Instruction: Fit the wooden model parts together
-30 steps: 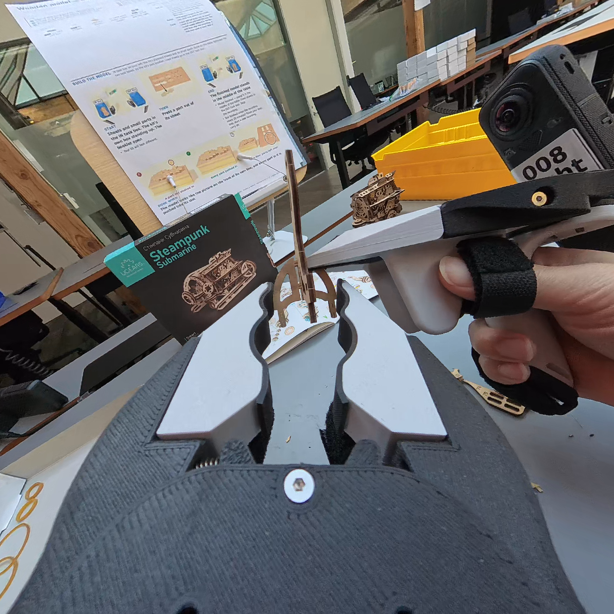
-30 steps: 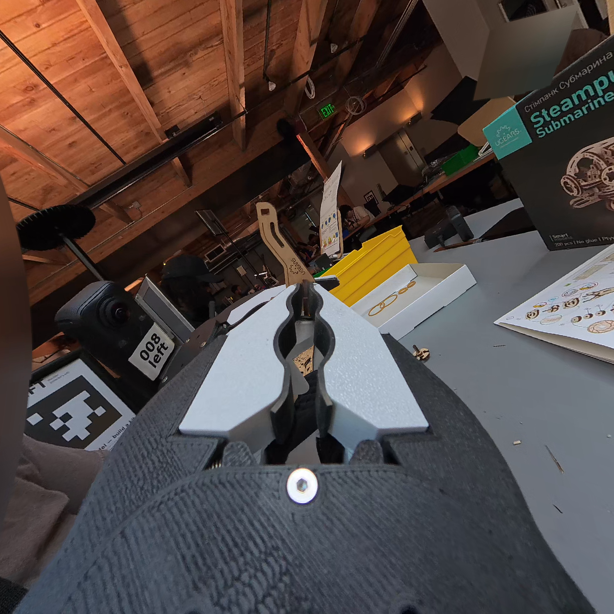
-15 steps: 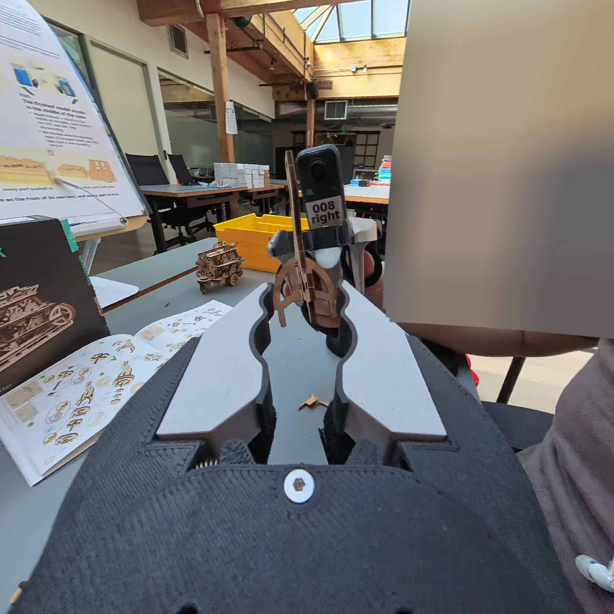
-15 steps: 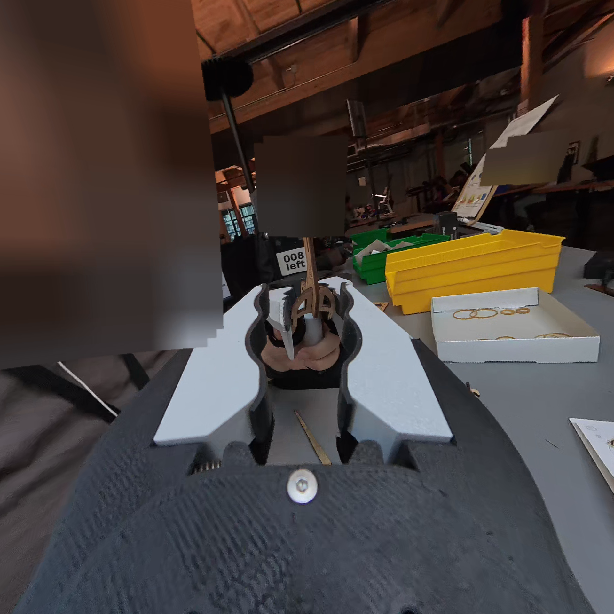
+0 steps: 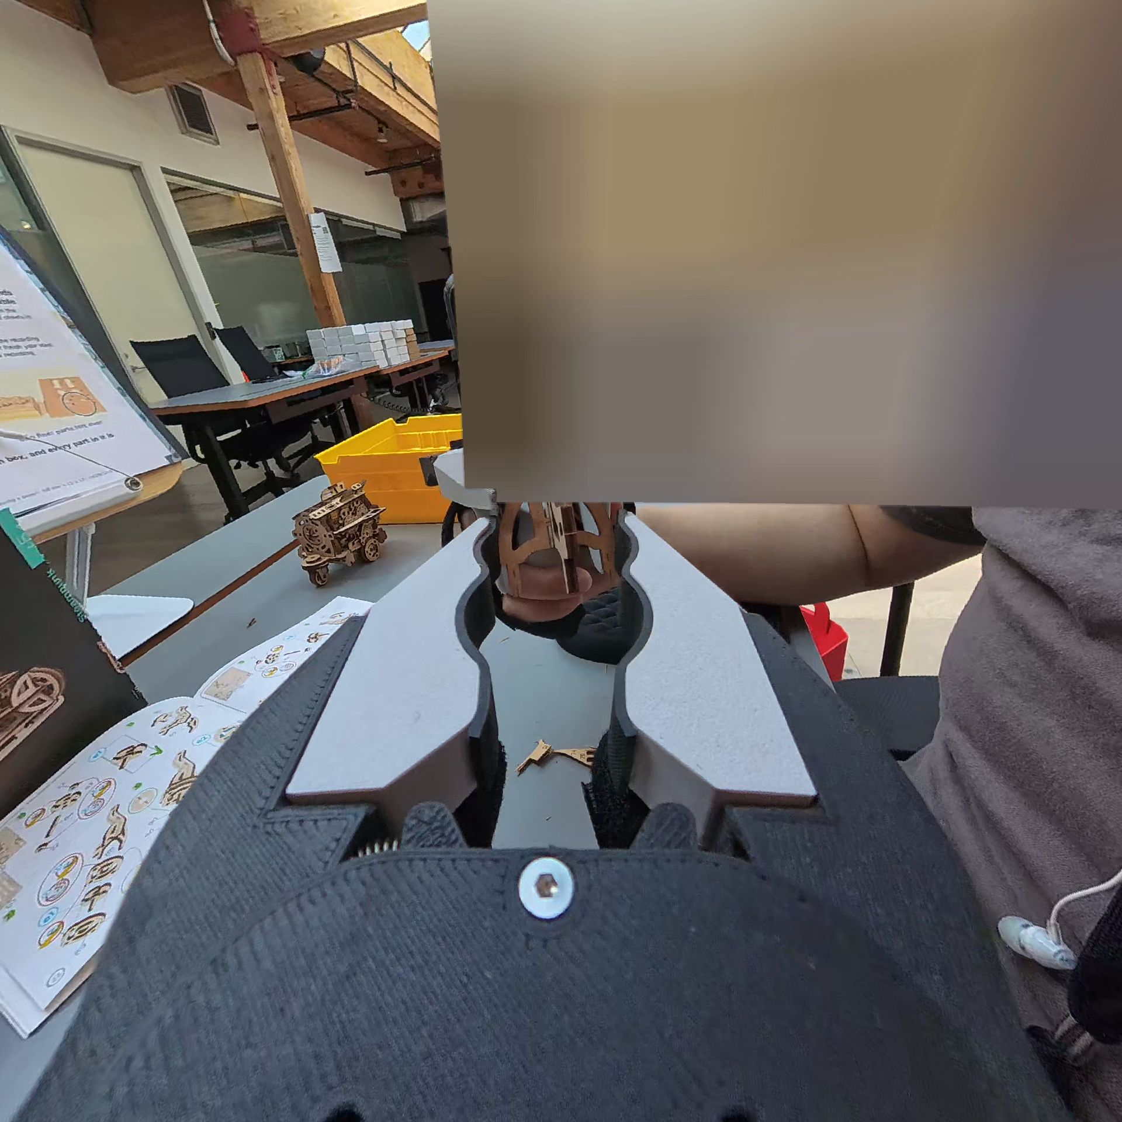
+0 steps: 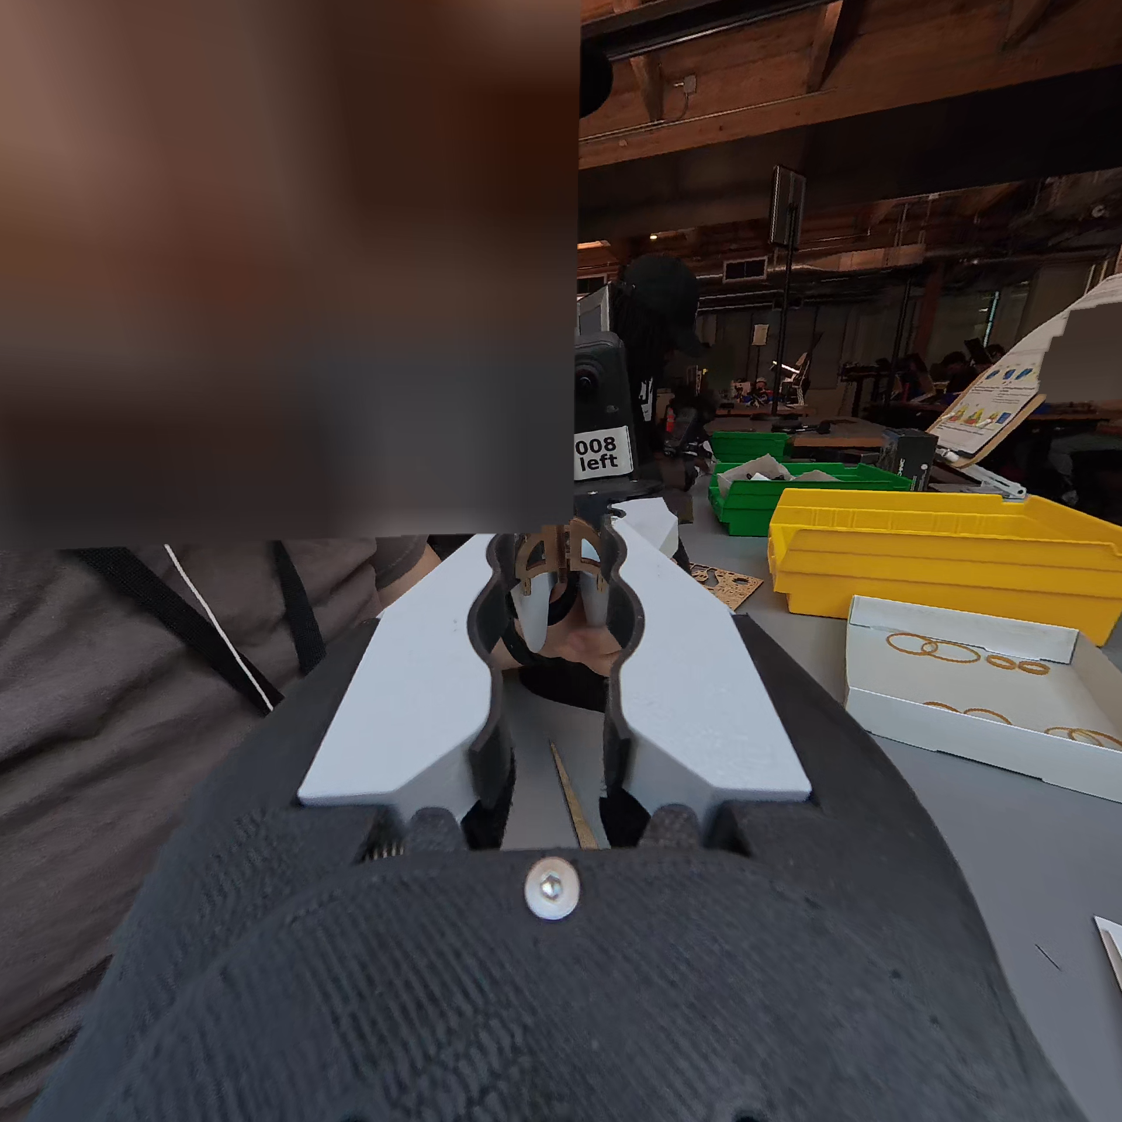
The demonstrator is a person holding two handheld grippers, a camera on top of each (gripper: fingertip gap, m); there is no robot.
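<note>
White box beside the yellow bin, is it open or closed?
Open: the white box has no lid on, and tan rings lie inside.

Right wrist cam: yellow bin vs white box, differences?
The yellow bin is deep-walled; the white box is shallow. The white box holds thin tan rings; the yellow bin's inside is hidden. The yellow bin sits behind the white box. Both are open-topped, on the grey table.

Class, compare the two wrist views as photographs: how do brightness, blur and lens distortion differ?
Left wrist view: bright daylight, sharp hand-held gripper and wooden model part, a large added blur patch at upper right; right wrist view: dimmer, warm-lit ceiling, bright yellow bin, blur patch at upper left; both wide-angle, edges bowed.
</note>
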